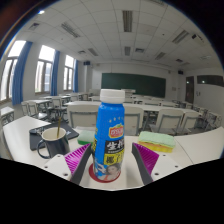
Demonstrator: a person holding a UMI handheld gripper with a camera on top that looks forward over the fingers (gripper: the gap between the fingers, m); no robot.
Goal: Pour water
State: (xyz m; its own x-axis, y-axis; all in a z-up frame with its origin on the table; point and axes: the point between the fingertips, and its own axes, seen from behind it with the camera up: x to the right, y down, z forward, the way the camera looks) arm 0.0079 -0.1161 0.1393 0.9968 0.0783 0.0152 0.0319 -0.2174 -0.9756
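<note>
A plastic bottle [111, 135] with a blue cap and a blue, yellow and white label stands upright on a round red-rimmed coaster [92, 175] on the white table [195, 148]. My gripper [112, 165] is open. The bottle stands between the fingers, with a gap at each side between it and the magenta pads [78, 158]. A black mug [53, 137] sits on the table to the left, beyond the left finger.
A pale green flat object [156, 138] lies on the table just beyond the right finger. Rows of classroom desks and chairs [170, 112] fill the room behind, with a dark blackboard [139, 82] on the far wall and windows [45, 68] on the left.
</note>
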